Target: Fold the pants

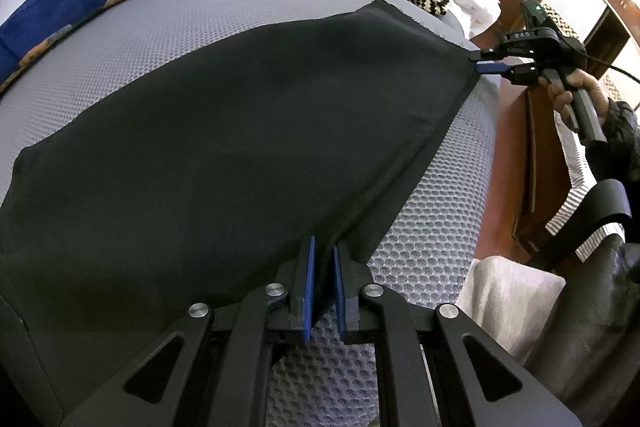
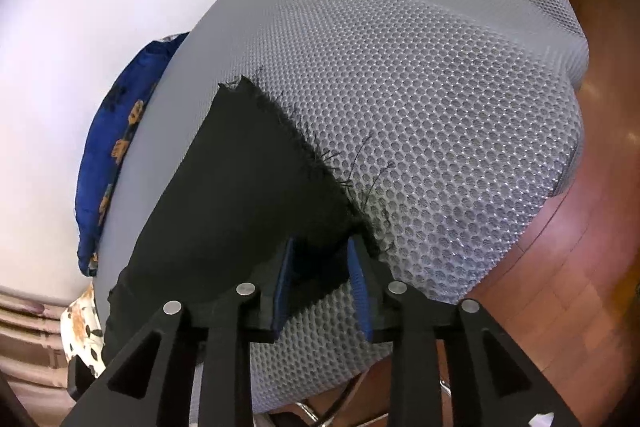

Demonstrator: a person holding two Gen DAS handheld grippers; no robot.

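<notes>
Black pants [image 1: 224, 131], frayed hem, on honeycomb mesh [image 1: 420, 227]; left hand-held gripper [image 1: 324, 247] pinching fabric, right [image 2: 320, 247] parted.

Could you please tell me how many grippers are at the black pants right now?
2: the left gripper pinches the near edge of the pants; the right gripper stands open over the frayed corner.

Both wrist views close, angled down – sharing black pants [image 1: 224, 131] on grey mattress [image 2: 440, 87]
</notes>
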